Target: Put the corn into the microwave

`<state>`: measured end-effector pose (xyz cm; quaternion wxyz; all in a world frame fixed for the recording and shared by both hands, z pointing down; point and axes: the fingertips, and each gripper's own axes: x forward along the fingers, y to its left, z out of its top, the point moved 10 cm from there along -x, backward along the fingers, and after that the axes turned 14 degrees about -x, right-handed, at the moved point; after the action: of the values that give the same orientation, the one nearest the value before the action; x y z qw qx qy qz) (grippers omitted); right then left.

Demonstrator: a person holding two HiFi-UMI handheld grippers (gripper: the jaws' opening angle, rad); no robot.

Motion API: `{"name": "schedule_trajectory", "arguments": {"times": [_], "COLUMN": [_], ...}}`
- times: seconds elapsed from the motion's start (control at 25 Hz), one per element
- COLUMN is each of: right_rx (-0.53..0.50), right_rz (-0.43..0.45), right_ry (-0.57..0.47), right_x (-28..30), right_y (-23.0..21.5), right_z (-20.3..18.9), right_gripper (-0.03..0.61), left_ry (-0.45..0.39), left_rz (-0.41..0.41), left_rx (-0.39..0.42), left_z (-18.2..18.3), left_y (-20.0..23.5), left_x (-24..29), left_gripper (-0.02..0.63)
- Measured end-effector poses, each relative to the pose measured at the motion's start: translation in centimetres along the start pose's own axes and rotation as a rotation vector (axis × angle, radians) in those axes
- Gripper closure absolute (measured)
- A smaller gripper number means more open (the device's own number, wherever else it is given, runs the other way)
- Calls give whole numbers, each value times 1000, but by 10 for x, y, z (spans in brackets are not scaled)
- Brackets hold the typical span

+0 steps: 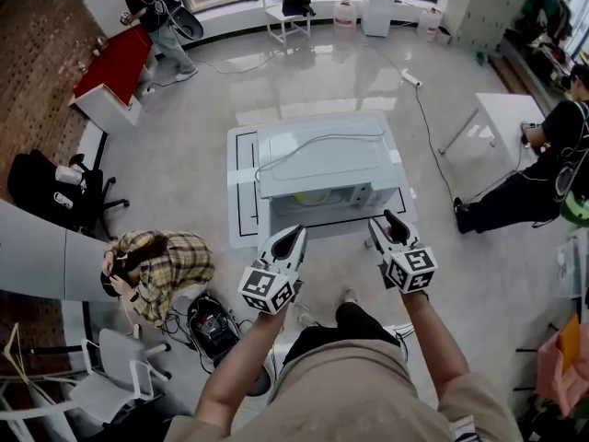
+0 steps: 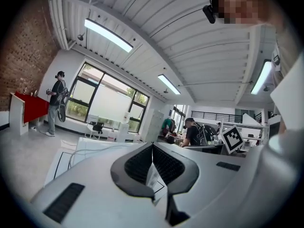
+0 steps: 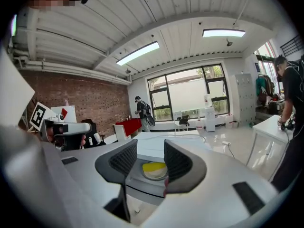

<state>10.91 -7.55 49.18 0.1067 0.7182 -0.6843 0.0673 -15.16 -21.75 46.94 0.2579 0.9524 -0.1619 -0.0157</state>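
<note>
**Corn looks to be inside; both claws empty and back from the oven**

The white bench stands in the middle of the room and carries the microwave. Its front faces the person and appears to be open, since the inside shows from the right gripper view.

Both claws hang on the near side of the bench, short of the microwave's front and touching nothing. The left claw has its jaws drawn together at the tips, with nothing pinched between them. The right claw has its jaws well apart and grips nothing.

Through the right claw's gap a round plate shows inside the microwave's opening. On the plate lies the corn, a yellow lump. It is straight ahead of the right claw and well apart from it, and it is not in line with the left claw.

Judging from this, the placing step seems done, with the corn resting in the oven and neither claw carrying anything. What is probably left is shutting the door. I cannot make out from these views where the door hangs or which way it swings, so that has to be found first. A push with closed jaws should then do it without knocking the plate.
</note>
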Motion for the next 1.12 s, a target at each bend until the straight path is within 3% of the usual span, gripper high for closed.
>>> {"name": "schedule_trajectory", "arguments": {"times": [0.48,0.72,1.12], "right_rx": [-60,-70,-53], "right_rz": [67,58,90], "right_ry": [-116,-143,-101], "right_x": [-79,-132,-178], "right_y": [-29,-51,-52], "right_z": [20,5,-33], "right_gripper": [397,397,397], "left_ry": [-31,-30,-13], "left_rz": [63,94,193], "left_rx": [26,59,44], "left_z": [-21,-54,-105], "left_y": [-76,-117,-145], "left_x": [-5,-10,-32], "left_gripper": [607,607,607]}}
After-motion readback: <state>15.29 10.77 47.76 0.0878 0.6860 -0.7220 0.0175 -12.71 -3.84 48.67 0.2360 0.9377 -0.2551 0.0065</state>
